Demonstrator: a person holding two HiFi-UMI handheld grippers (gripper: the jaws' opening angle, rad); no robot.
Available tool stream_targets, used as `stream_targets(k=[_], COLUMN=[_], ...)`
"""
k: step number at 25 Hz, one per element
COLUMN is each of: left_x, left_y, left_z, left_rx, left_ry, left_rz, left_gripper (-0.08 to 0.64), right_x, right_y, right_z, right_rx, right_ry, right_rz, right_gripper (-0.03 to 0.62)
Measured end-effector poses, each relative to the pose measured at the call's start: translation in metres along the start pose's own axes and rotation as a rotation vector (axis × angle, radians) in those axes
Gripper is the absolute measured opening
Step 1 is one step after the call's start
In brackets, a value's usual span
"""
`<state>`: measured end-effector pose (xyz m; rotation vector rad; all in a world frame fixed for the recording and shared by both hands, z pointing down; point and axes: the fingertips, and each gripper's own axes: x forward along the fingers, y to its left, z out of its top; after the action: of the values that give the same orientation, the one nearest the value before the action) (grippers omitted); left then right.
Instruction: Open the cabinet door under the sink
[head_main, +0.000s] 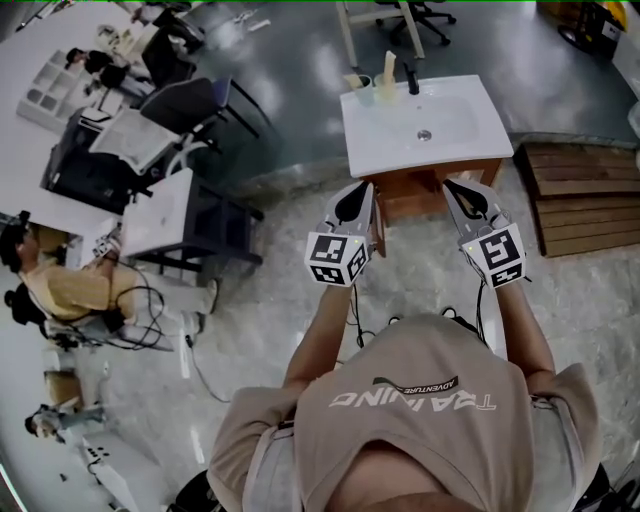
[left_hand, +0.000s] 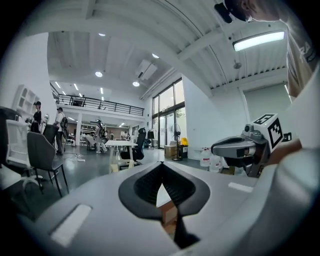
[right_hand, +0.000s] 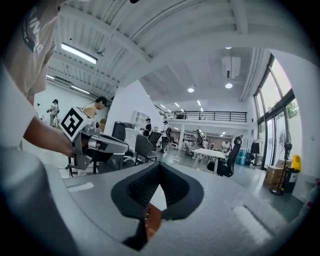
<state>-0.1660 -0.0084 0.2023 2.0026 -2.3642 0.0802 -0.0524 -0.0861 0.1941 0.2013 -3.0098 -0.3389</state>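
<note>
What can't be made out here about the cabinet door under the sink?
Head view: the steep angle squashes the wooden cabinet front under the sink, and the left gripper and right gripper overlap it; door open or closed unclear.
Both gripper views: only a sliver of cabinet shows past the shut jaws; no handle visible.

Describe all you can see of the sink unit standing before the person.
The sink is a white, glossy rectangular basin with a round metal drain at its middle and a dark tap at the back rim. Two pale containers stand at its back left corner. It rests level on a brown wooden cabinet; whether the door is open cannot be told from above.
</note>
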Motion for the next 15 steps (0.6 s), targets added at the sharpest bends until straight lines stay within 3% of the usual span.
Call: stream_targets(k=[4, 9, 15], left_x=[-0.003, -0.011, -0.013], left_y=[-0.003, -0.007, -0.018], left_z=[0.009, 0.014, 0.011], left_rx=[-0.006, 0.057, 0.060], left_ry=[-0.027, -0.037, -0.029], left_rz=[-0.014, 0.001, -0.016], left_gripper=[0.015, 0.015, 0.017], right_x=[-0.001, -0.009, -0.022], right_y=[0.001, 0.002, -0.004], right_z=[-0.001, 0.000, -0.003], right_rx=[0.009, 0.008, 0.063], right_ry=[0.003, 0.007, 0.008], right_rz=[-0.019, -0.037, -0.058], right_gripper=[0.002, 0.002, 0.002])
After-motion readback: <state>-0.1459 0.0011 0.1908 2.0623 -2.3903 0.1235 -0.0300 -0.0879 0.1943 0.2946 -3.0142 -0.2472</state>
